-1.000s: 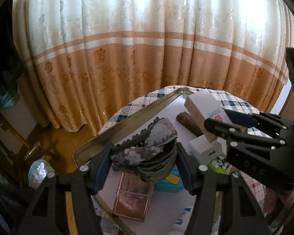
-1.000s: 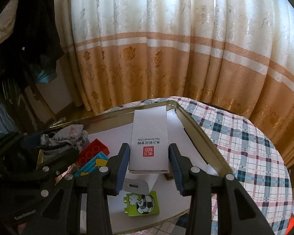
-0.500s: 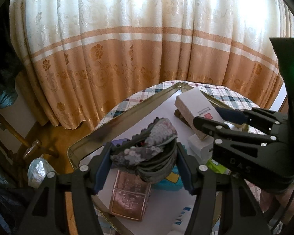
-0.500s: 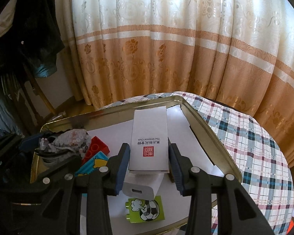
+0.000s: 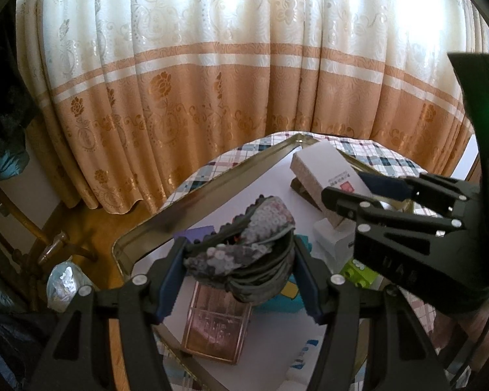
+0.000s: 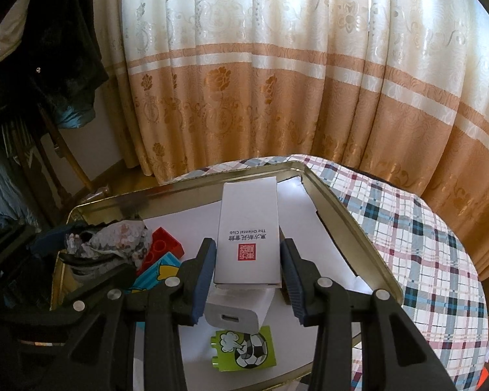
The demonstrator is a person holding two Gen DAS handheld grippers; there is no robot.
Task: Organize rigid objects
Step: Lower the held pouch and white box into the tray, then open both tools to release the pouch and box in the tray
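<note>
Pointing down at a slant over the tray (image 6: 342,208), my left jaws (image 5: 239,268) pinch a crumpled bundle of cloth (image 5: 244,254) above a pink case (image 5: 216,329). My right jaws (image 6: 247,270) squeeze a white box (image 6: 249,228), lifted over a white charger (image 6: 238,312) and a green block (image 6: 244,348). The case is half hidden under the cloth. I cannot read the small print on the box.

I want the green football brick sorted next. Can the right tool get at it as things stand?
Probably not yet: the right tool is shut on the white box, so it has no free grip. The green brick lies uncovered on the tray just below.
</note>
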